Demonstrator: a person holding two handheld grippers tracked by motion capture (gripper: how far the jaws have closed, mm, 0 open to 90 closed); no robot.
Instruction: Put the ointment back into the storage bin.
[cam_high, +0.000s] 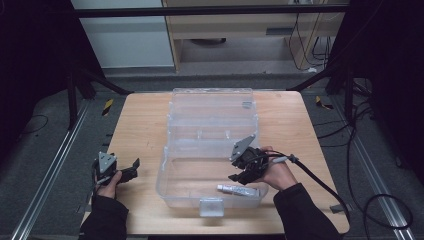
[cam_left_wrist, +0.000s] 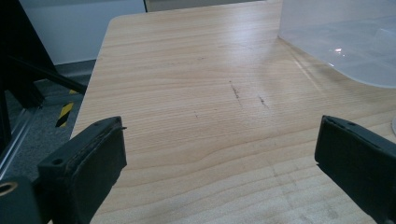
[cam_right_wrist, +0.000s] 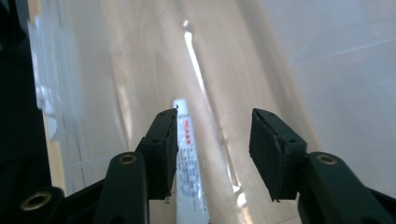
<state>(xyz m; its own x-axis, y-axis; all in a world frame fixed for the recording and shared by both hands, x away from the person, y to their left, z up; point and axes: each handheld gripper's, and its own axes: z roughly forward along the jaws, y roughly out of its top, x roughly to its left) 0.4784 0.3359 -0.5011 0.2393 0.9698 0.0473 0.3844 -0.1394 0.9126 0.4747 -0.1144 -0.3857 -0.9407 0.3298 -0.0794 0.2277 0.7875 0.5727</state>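
High view: a clear plastic box (cam_high: 210, 150) with its lid open stands on the wooden table (cam_high: 140, 125); a small white tube (cam_high: 238, 189) lies on the box floor near the front wall. The right gripper (cam_high: 244, 175) hangs inside the box just above the tube, jaws apart and empty. In the right gripper view the tube (cam_right_wrist: 187, 154) lies beside the left-hand jaw, not centred between the two. Closing from this offset could likely pinch only its edge or push it aside, and the jaws may strike the box wall. The left gripper (cam_left_wrist: 219, 154) rests over bare table beside the box, jaws wide and empty.
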